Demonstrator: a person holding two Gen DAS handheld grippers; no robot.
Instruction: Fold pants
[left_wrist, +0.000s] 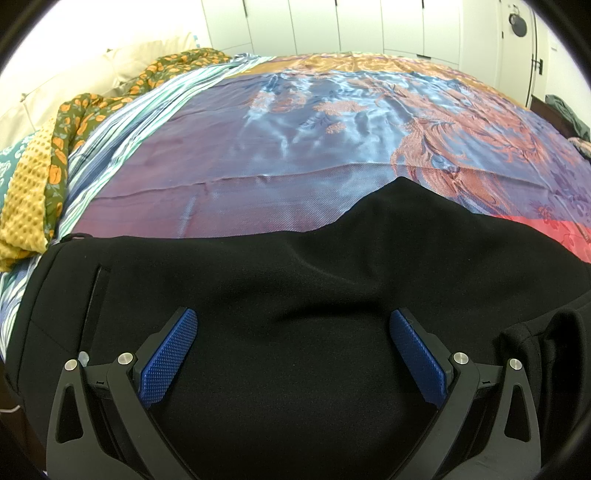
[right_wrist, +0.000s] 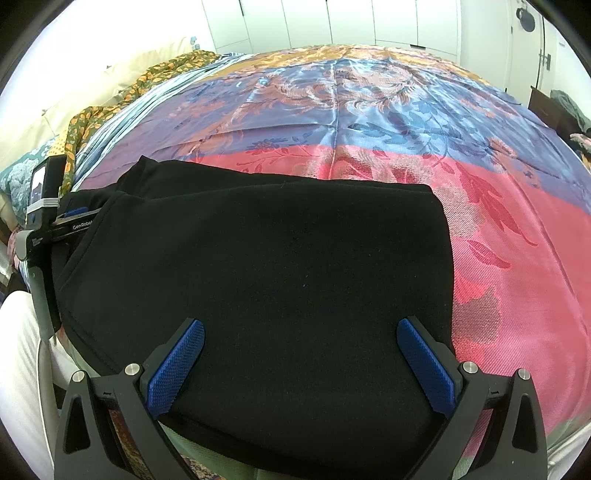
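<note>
A bed under a glossy blue, pink and gold floral bedspread (right_wrist: 517, 258) fills the room. On its near edge lie the black pants (right_wrist: 258, 266), soft and limp, likely light; an outer hem or the waistband looks the best hold. Left gripper (left_wrist: 293, 354) hovers over them spread wide and empty. "GenRobot" shows partly on its body. Right gripper (right_wrist: 301, 363) likewise gapes above them.
</note>
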